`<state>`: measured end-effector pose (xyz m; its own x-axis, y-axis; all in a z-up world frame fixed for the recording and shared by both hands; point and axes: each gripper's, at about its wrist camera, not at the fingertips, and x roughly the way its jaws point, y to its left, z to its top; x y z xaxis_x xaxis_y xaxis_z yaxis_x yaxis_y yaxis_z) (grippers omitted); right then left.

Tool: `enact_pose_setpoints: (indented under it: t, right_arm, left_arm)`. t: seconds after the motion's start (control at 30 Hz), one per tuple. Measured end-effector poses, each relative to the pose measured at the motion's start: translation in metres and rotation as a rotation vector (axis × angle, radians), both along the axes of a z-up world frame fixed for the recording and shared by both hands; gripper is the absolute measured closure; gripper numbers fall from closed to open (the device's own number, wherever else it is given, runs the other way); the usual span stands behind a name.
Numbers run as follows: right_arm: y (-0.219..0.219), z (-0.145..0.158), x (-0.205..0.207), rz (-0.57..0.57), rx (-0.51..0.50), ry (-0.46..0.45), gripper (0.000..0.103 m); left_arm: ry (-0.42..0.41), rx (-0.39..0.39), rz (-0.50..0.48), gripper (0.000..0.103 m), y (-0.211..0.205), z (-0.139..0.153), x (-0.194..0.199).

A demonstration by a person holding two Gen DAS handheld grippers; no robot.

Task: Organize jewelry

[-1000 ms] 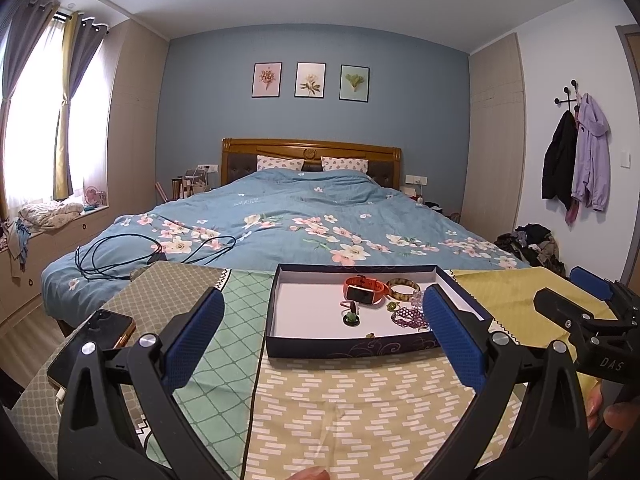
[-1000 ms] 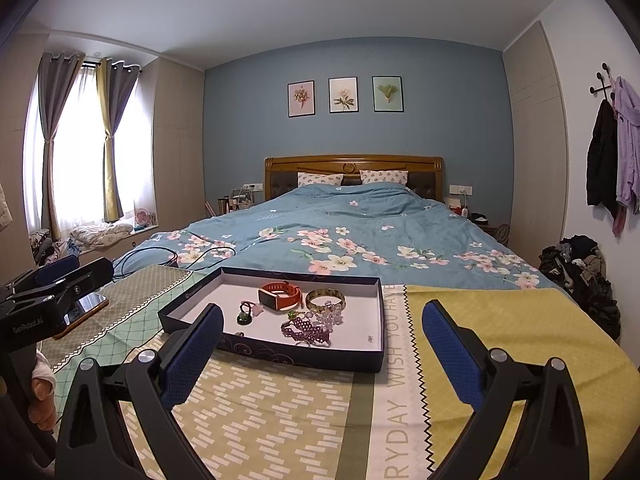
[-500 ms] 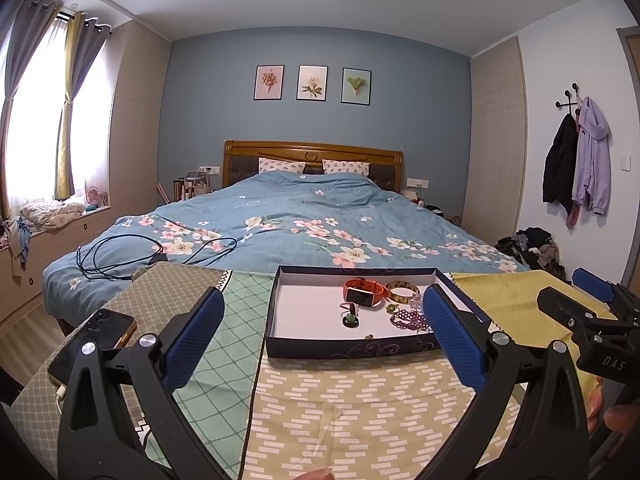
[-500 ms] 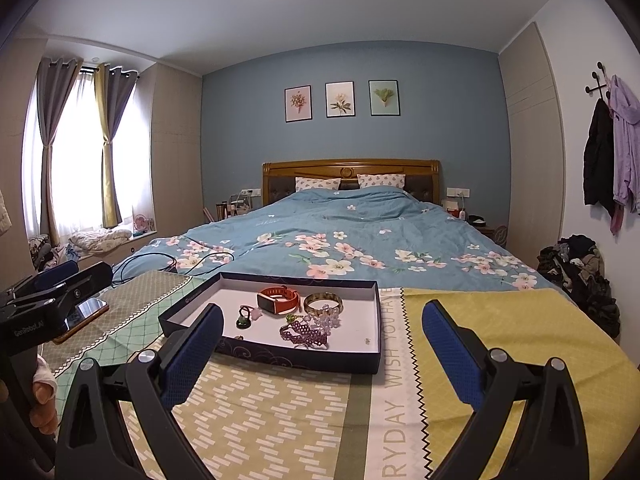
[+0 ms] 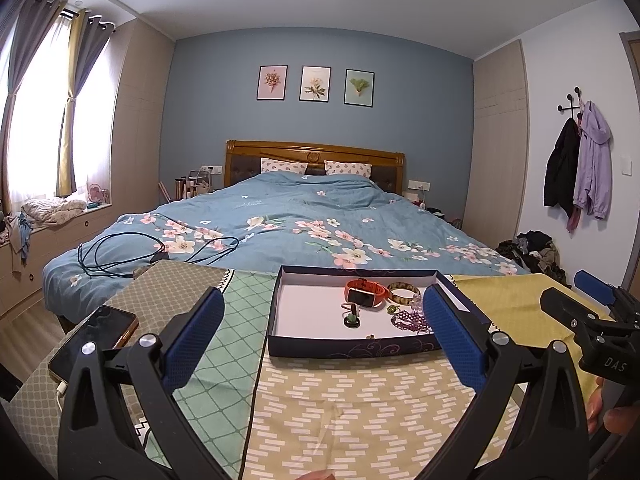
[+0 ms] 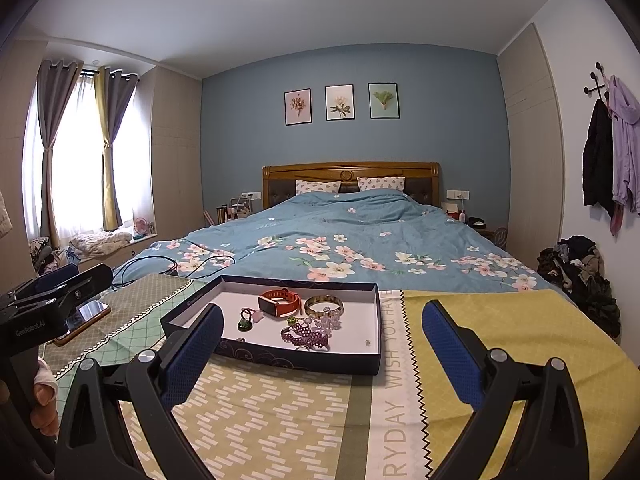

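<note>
A shallow dark blue box (image 5: 352,347) (image 6: 280,356) with a white floor sits on the patterned cloth. Inside lie an orange smartwatch (image 5: 365,294) (image 6: 279,303), a green-brown bangle (image 5: 404,293) (image 6: 324,305), a purple beaded bracelet (image 5: 410,320) (image 6: 305,337), a clear bead piece (image 6: 329,322) and a small dark green ring (image 5: 352,320) (image 6: 244,323). My left gripper (image 5: 322,328) is open and empty, held short of the box. My right gripper (image 6: 322,332) is open and empty too, also short of the box.
A phone (image 5: 94,340) (image 6: 82,320) lies on the cloth at the left with a cable. Behind the cloth is a bed with a blue floral duvet (image 5: 304,224) and a black cable (image 5: 120,252). Clothes are piled on the floor at right (image 6: 580,276).
Both views have tilted up a little, so the box sits slightly lower in frame. The jewellery has not moved and both grippers stay open.
</note>
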<state>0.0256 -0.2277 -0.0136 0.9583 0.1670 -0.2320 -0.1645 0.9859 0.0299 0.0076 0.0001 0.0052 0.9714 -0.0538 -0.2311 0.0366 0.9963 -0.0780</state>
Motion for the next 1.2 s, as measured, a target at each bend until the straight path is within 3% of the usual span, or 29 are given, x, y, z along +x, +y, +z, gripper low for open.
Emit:
enact_pose_setpoints:
  t: [1.2]
  right_arm:
    - [0.0029,0.0028,0.0011,0.006,0.007,0.005,0.007]
  left_arm:
    - [-0.005,0.000,0.005,0.005,0.0017,0.0007,-0.0008]
